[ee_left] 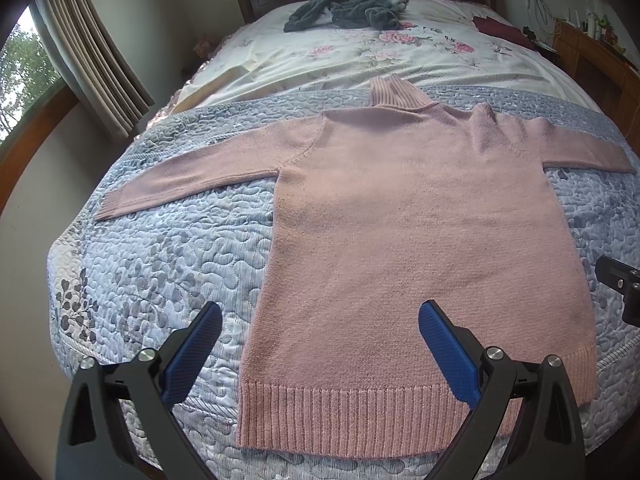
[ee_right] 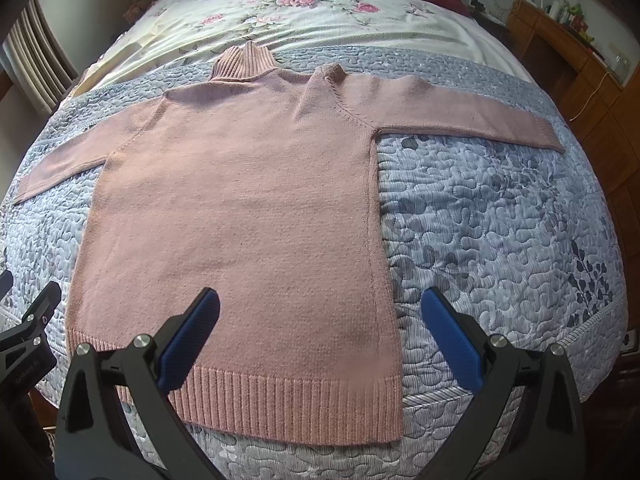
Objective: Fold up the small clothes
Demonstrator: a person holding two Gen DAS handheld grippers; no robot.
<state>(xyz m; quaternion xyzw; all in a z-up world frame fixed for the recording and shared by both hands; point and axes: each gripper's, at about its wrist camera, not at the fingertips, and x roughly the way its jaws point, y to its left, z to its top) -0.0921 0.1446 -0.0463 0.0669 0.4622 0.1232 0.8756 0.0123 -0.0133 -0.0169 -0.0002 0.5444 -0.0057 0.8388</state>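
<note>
A pink knitted turtleneck sweater (ee_left: 400,220) (ee_right: 240,208) lies flat on the bed, both sleeves spread sideways, ribbed hem toward me and collar pointing away. My left gripper (ee_left: 320,316) hovers open above the hem's left corner, its blue pads wide apart and holding nothing. My right gripper (ee_right: 320,300) hovers open above the hem's right corner, likewise with nothing between its pads. In the left wrist view a part of the right gripper's body shows at the right edge; in the right wrist view the left gripper's body shows at the left edge.
A blue-grey quilted spread (ee_left: 160,264) (ee_right: 500,220) covers the near part of the bed, a floral sheet (ee_left: 340,56) beyond it. A dark grey garment (ee_left: 344,12) and a maroon cloth (ee_left: 500,28) lie by the headboard. Wooden desk (ee_right: 568,52) stands right, curtained window (ee_left: 80,48) left.
</note>
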